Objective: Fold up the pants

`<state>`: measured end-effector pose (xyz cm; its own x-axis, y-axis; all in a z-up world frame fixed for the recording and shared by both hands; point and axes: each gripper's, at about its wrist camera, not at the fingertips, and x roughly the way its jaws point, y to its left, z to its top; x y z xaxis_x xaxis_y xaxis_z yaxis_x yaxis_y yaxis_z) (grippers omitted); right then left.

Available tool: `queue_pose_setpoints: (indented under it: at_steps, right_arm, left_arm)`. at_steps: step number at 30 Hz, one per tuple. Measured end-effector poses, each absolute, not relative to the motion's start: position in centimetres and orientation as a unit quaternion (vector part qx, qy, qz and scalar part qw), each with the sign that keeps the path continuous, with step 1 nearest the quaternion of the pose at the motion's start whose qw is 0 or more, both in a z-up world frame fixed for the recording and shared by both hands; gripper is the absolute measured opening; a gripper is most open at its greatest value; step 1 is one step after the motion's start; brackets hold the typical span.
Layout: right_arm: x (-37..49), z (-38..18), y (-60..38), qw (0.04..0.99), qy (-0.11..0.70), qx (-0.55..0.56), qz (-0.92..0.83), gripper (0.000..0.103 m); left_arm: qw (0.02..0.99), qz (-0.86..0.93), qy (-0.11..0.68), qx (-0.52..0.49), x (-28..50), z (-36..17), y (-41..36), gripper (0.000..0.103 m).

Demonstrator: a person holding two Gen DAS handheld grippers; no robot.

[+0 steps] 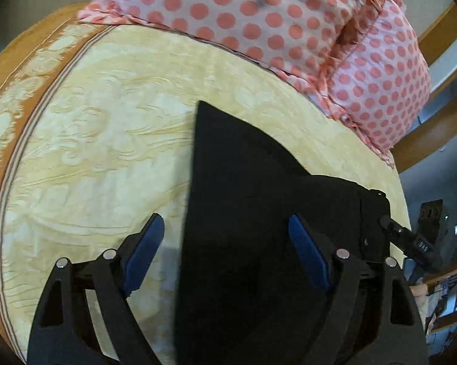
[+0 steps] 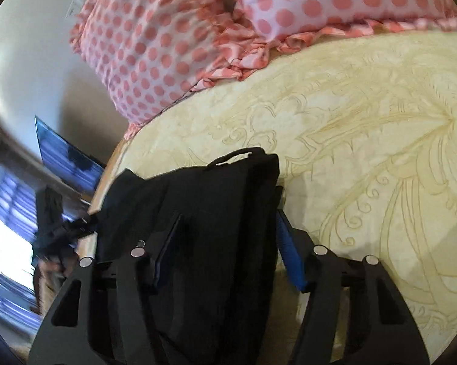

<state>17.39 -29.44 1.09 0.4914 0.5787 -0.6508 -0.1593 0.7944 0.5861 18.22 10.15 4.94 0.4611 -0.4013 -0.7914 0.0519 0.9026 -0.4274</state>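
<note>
**A:** Where are the pants, and what are your tongs doing?

**B:** Your black pants (image 1: 246,213) lie on the cream patterned bedspread (image 1: 106,127), near its edge. From your left wrist camera they taper to a point toward the pillows. Your left gripper (image 1: 228,243) has its jaws spread wide: the blue pad (image 1: 144,252) on one finger is over bare bedspread, the other is over the black cloth. Whether either pad touches the fabric, you cannot tell from here.

**A:** And the right one?

**B:** Your right gripper (image 2: 226,249) is also spread wide, straddling the pants (image 2: 204,213). One finger lies over the black cloth and its pad hardly shows against it; the other blue pad (image 2: 289,252) sits just beside the fabric's edge, toward the bedspread (image 2: 365,140). A small loop (image 2: 234,155) shows at the far edge of the pants, which look layered in that view.

**A:** Anything to read?

**B:** Very little. A black device (image 1: 411,240) at the far side of the pants carries small pale markings, too small and skewed to make out. No brand shows on the pants.

**A:** What else is around?

**B:** Pink pillows with red polka dots (image 1: 274,18) rest at the far end of the bed, ruffled at the edges, and the bedspread has an orange patterned border (image 1: 18,91).
</note>
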Motion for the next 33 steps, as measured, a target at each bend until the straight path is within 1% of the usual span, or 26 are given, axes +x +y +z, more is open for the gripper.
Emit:
queue_pose_setpoints:
  at_steps: [1,2,3,4,5,6,7,9,12,17,18,20,22,23,24,25,27,29,30,31,32,33]
  right_arm:
    - [17.4,1.2,-29.2,0.837,0.451,0.221,0.220,0.054]
    - [17.2,1.1,-29.1,0.840,0.450,0.209,0.217,0.043]
    - [17.2,1.1,-29.2,0.839,0.448,0.213,0.222,0.031]
    - [17.2,1.1,-29.3,0.836,0.448,0.220,0.230,0.028]
    - [17.2,1.2,-29.4,0.834,0.446,0.226,0.235,0.024]
    - [17.2,1.4,-29.5,0.835,0.443,0.225,0.237,0.022]
    - [17.2,1.8,-29.4,0.836,0.440,0.222,0.239,0.021]
    - [17.2,2.8,-29.3,0.839,0.433,0.219,0.246,0.018]
    - [18.2,5.5,-29.2,0.846,0.409,0.214,0.267,0.016]
    - [21.6,9.1,-29.6,0.880,0.356,0.193,0.247,0.016]
    - [22.8,9.3,-30.1,0.886,0.346,0.198,0.237,0.016]
    - [24.7,8.4,-30.5,0.885,0.351,0.209,0.223,0.016]
    - [26.7,5.8,-30.3,0.874,0.391,0.214,0.192,0.016]
    - [27.6,3.9,-30.0,0.865,0.421,0.213,0.173,0.017]
    - [28.1,2.5,-29.9,0.859,0.440,0.211,0.154,0.019]
    - [28.2,2.0,-30.1,0.857,0.444,0.215,0.148,0.022]
    - [28.1,1.9,-30.7,0.854,0.447,0.227,0.137,0.040]
    - [27.3,3.0,-31.4,0.863,0.446,0.213,0.103,0.049]
    - [26.2,4.1,-31.8,0.875,0.430,0.205,0.088,0.049]
    - [25.1,4.9,-32.0,0.882,0.412,0.206,0.095,0.049]
    - [24.0,5.7,-32.1,0.886,0.395,0.214,0.112,0.050]
    - [22.6,6.5,-32.1,0.886,0.377,0.229,0.144,0.052]
  left_arm:
    - [0.838,-0.139,0.502,-0.166,18.2,4.9,9.8,0.073]
    - [0.839,-0.142,0.501,-0.158,18.4,5.0,9.3,0.066]
    - [0.843,-0.137,0.498,-0.147,18.3,5.0,8.8,0.053]
    - [0.846,-0.136,0.496,-0.141,18.2,5.1,8.6,0.035]
    - [0.850,-0.135,0.491,-0.134,17.9,5.3,8.5,0.027]
    - [0.853,-0.144,0.483,-0.134,17.7,5.8,8.5,0.014]
    - [0.855,-0.150,0.478,-0.138,17.5,6.1,8.6,0.013]
    - [0.862,-0.151,0.466,-0.134,17.3,7.2,8.4,0.012]
    - [0.876,-0.151,0.442,-0.123,17.7,9.0,7.8,0.012]
    - [0.901,-0.144,0.391,-0.117,21.4,11.7,7.1,0.012]
    - [0.905,-0.139,0.387,-0.110,23.0,11.8,6.6,0.012]
    - [0.903,-0.133,0.397,-0.099,25.4,11.2,5.9,0.013]
    - [0.885,-0.117,0.441,-0.092,28.3,8.7,5.1,0.014]
    - [0.876,-0.105,0.462,-0.089,29.3,7.4,4.9,0.016]
    - [0.871,-0.088,0.475,-0.084,30.1,5.9,4.8,0.028]
    - [0.872,-0.077,0.476,-0.078,30.3,5.3,4.7,0.036]
    - [0.880,-0.061,0.466,-0.069,29.9,5.4,4.6,0.040]
    - [0.892,-0.036,0.448,-0.048,28.6,6.9,4.6,0.042]
    - [0.901,-0.027,0.432,-0.038,27.5,7.9,4.7,0.046]
    - [0.908,-0.029,0.417,-0.036,26.5,8.8,4.7,0.054]
    - [0.916,-0.038,0.397,-0.039,25.1,9.7,5.0,0.057]
    - [0.924,-0.063,0.374,-0.053,22.9,10.8,5.2,0.063]
